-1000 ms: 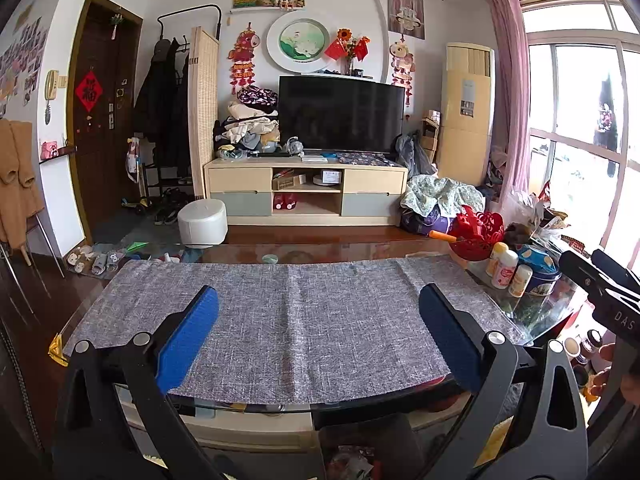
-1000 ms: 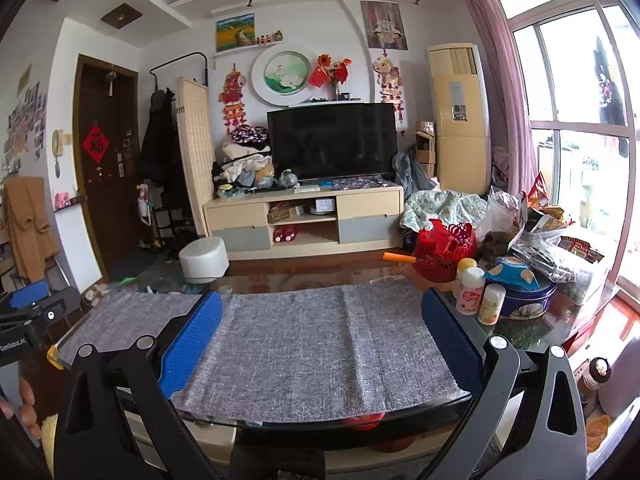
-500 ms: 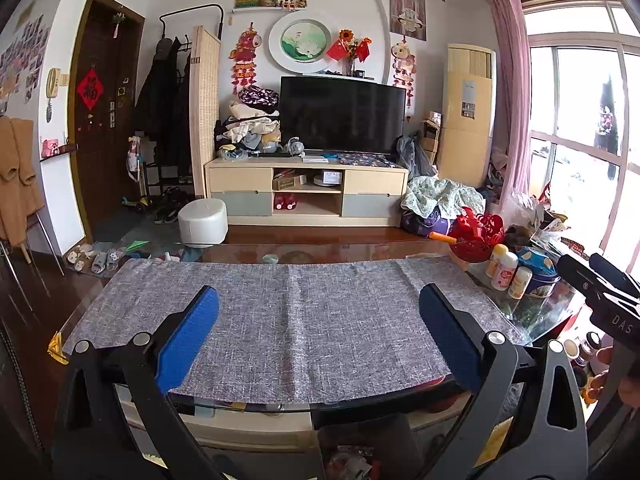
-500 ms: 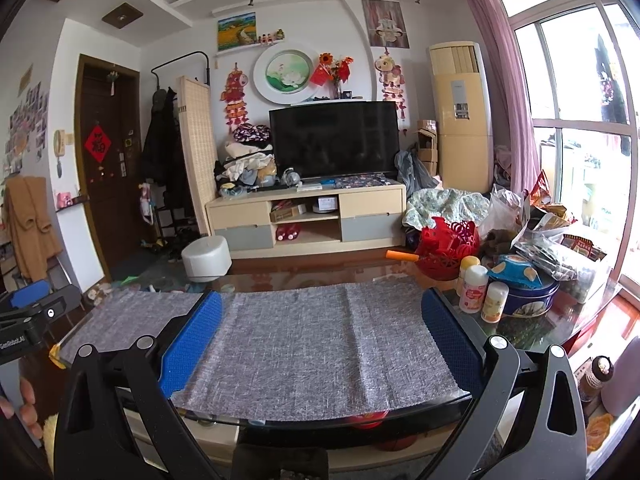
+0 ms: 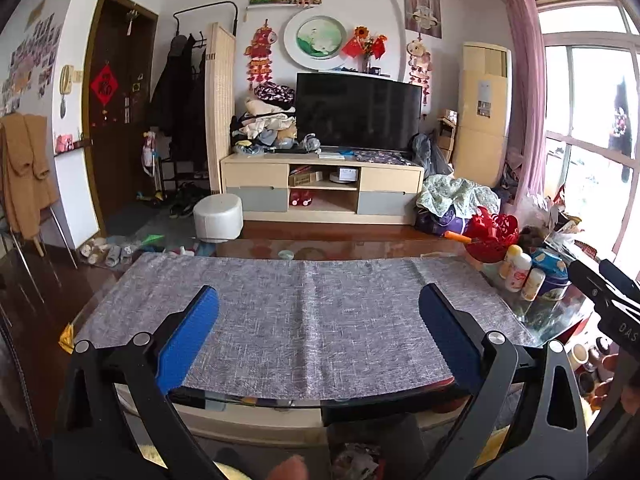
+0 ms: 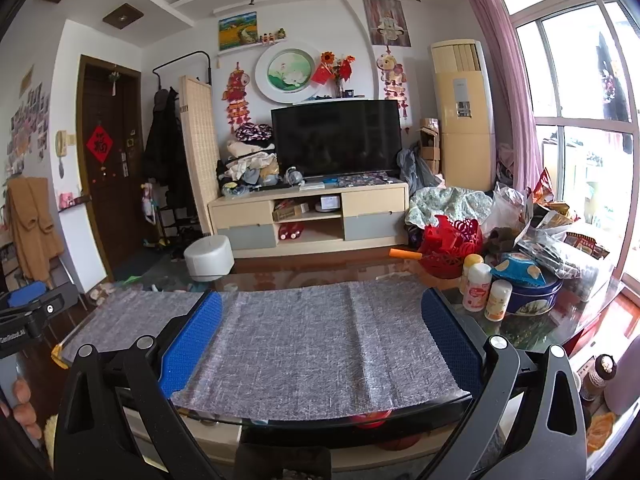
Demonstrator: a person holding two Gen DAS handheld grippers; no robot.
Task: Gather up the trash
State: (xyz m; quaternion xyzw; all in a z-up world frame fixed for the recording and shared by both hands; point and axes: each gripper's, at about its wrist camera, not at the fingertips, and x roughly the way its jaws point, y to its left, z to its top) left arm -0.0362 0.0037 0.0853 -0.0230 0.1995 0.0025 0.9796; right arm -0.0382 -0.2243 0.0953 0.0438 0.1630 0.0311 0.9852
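Presently both blue-padded grippers — left (image 5: 318, 328), right (image 6: 320, 334) — stand wide apart and empty above the grey woven cloth (image 5: 304, 320); no trash identifiable.

Little has shifted in a second: the right gripper (image 6: 320, 336) has drifted slightly, the bottles (image 6: 486, 288) and blue tin (image 6: 532, 290) sliding marginally rightward in its view.

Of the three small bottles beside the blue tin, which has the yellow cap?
The rearmost bottle, nearest the red basket; the other two have white caps.
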